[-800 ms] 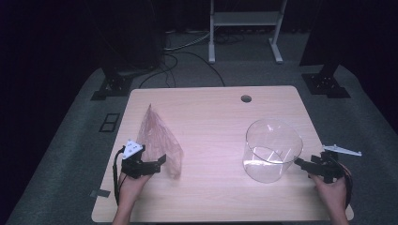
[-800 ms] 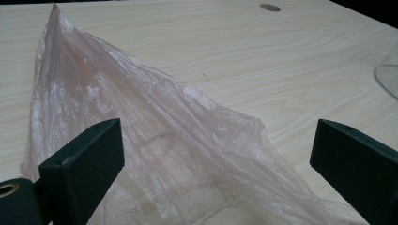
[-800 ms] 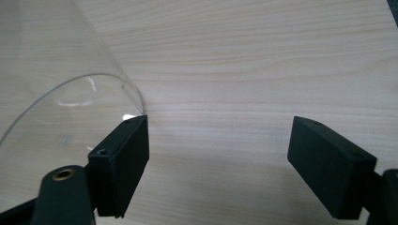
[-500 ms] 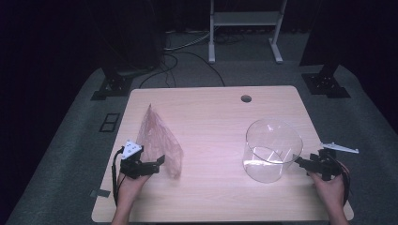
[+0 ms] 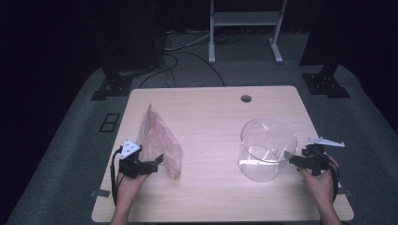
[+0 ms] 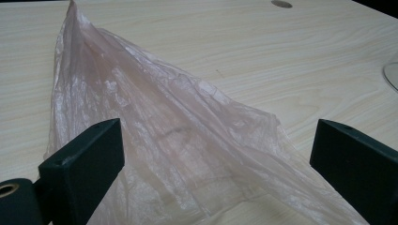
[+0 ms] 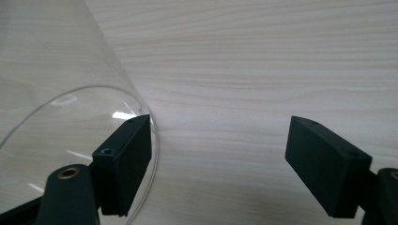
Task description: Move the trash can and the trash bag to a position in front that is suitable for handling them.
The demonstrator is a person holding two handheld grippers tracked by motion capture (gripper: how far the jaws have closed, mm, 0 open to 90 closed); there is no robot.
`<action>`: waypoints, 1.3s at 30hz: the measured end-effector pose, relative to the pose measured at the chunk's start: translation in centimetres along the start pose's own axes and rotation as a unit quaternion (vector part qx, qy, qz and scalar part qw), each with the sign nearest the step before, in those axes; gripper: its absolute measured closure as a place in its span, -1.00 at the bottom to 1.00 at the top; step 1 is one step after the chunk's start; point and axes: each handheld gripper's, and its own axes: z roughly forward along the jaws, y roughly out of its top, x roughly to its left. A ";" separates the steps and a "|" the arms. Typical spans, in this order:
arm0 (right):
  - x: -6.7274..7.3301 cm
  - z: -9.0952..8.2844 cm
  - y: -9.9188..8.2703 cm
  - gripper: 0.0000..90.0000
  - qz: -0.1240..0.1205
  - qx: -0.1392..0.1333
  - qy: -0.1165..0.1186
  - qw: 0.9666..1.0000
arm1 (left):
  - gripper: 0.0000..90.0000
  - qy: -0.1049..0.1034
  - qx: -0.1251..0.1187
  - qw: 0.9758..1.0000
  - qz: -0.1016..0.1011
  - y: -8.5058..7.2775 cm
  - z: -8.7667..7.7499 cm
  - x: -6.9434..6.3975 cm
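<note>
crinkled pink plastic bag (image 5: 159,143), clear glass cylinder (image 5: 268,149)

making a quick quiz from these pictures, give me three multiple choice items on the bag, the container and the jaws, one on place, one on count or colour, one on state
1. Where does the plastic bag lie on the table?
A. on its left part, by the left gripper
B. inside the clear container
C. on the floor

2. How many clear containers stand on the table?
A. three
B. one
C. none

3. How do the jaws of the right gripper stand?
A. shut on the bag
B. shut on nothing
C. open, near the container's wall

Key:
1 A, the high view shows the bag on the table's left part, in front of the left gripper.
2 B, a single see-through cylinder stands on the right part.
3 C, the right gripper view shows a wide gap of bare table between the jaws, one of them at the container's rim.
</note>
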 end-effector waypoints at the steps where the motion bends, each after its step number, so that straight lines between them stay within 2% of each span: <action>1: 0.0 0.0 0.0 -0.51 0.000 0.000 0.000 1.000 | -0.96 0.003 0.001 1.000 -0.001 0.0 0.0 0.1; 5: 1.5 0.9 0.5 -0.50 -0.010 0.007 0.009 1.000 | -0.96 0.010 -0.001 1.000 -0.003 0.0 -0.3 0.5; 9: 3.2 1.7 1.0 -0.50 -0.024 0.014 0.020 0.999 | -0.96 0.013 -0.005 1.000 -0.013 -0.1 -0.4 1.2; 14: 5.4 2.7 1.5 -0.50 -0.034 0.023 0.028 0.999 | -0.96 0.015 0.002 1.000 -0.019 -0.2 -0.4 1.5; 17: 6.6 3.2 1.7 -0.51 -0.047 0.029 0.034 0.998 | -0.96 0.016 0.001 1.000 -0.021 -0.2 -0.5 1.8; 18: 6.6 3.2 1.7 -0.51 -0.047 0.029 0.034 0.998 | -0.96 0.016 0.001 1.000 -0.021 -0.2 -0.5 1.8; 20: 7.8 3.8 1.9 -0.50 -0.059 0.036 0.043 0.997 | -0.96 0.019 0.000 1.000 -0.023 -0.3 -0.6 2.0; 27: 9.5 4.5 2.1 -0.50 -0.068 0.043 0.059 0.995 | -0.96 0.021 0.000 0.999 -0.026 -0.3 -0.7 2.2; 30: 10.3 4.9 2.0 -0.51 -0.075 0.055 0.078 0.993 | -0.96 0.021 0.002 0.999 -0.025 -0.3 -0.6 2.2; 35: 9.9 5.1 1.9 -0.56 -0.080 0.062 0.087 0.991 | -0.96 0.020 0.004 0.999 -0.026 -0.4 -0.6 2.3; 36: 9.1 4.9 1.7 -0.56 -0.077 0.065 0.093 0.991 | -0.96 0.021 0.007 0.999 -0.024 -0.4 -0.7 2.4; 39: 7.9 4.3 1.3 -0.57 -0.080 0.068 0.092 0.990 | -0.96 0.021 0.008 0.999 -0.024 -0.4 -0.6 2.5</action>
